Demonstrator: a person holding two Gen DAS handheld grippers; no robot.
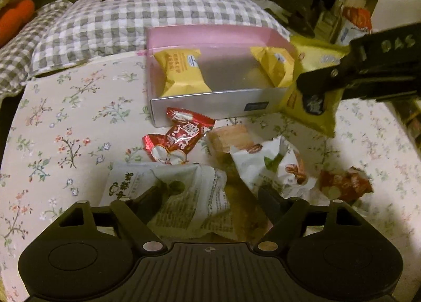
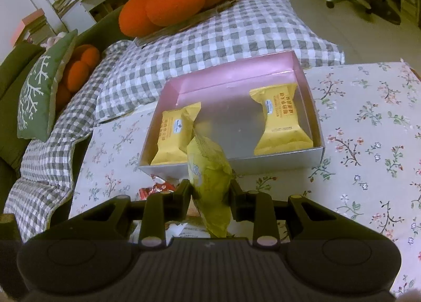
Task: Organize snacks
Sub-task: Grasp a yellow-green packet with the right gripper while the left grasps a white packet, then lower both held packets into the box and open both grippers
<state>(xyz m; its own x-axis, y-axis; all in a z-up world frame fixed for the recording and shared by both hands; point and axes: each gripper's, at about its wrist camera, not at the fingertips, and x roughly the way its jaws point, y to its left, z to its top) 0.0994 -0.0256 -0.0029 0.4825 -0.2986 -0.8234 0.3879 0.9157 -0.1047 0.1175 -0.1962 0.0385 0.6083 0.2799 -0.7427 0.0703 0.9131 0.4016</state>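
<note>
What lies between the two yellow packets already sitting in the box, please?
Only bare silver floor of the box separates the left yellow packet from the right yellow packet; the right wrist view shows this best.

Left gripper (image 1: 210,196) and right gripper (image 2: 210,191) were observed as matte black plastic throughout. Each body was noted with a ribbed centre panel, two round raised discs and silver pivot screws. "DAS" was seen embossed on the right gripper's side.
</note>
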